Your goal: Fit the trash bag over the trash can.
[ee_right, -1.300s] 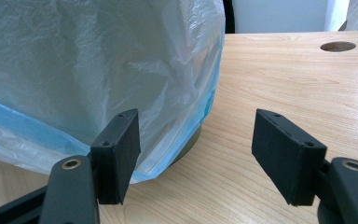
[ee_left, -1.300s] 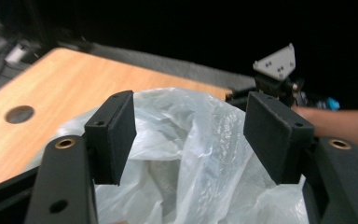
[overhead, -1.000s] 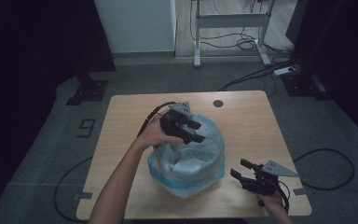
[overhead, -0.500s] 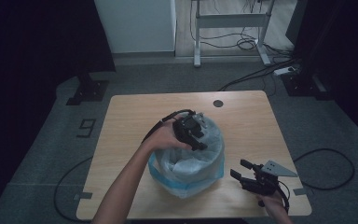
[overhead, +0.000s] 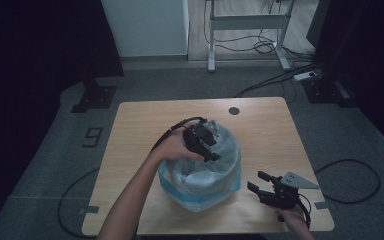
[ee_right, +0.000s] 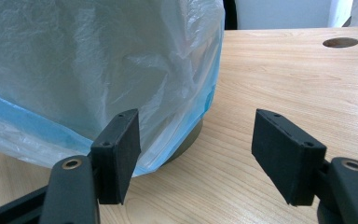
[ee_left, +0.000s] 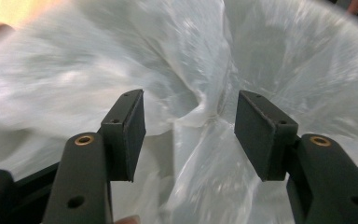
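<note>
- Right gripper (overhead: pixel 261 186) is seen nearest the table's front edge, just beside the bin (overhead: pixel 200 167) at its lower right, not touching it; its jaws stand wide w/ nothing between them.
- Judged step: bag liner being fitted/pushed into the bin. To be done well, the bin should be steadied from the right side so it isn't tipped while the film is worked.
- Bin is placed near the middle of the wooden table (overhead: pixel 265 130), toward the front. A dark round base is glimpsed under the bag in the right gripper view.
- Liner (ee_right: pixel 98 56): thin, translucent, whitish-blue plastic, draped over the bin rim and down its outside, crinkled; a bluer band runs round its lower hem.
- Left gripper (overhead: pixel 207 145) is held over the bin's far-left rim, pointed down into it. Its jaws have just been opening, approx. half apart; a twisted fold of film (ee_left: pixel 205 116) lies between the pads, not pinched.
- Film should be pressed down evenly, w/o tearing; a small bite, released once it is seated.
- Beyond the bin, a round cable hole (overhead: pixel 234 110) is seen near the table's far edge.
</note>
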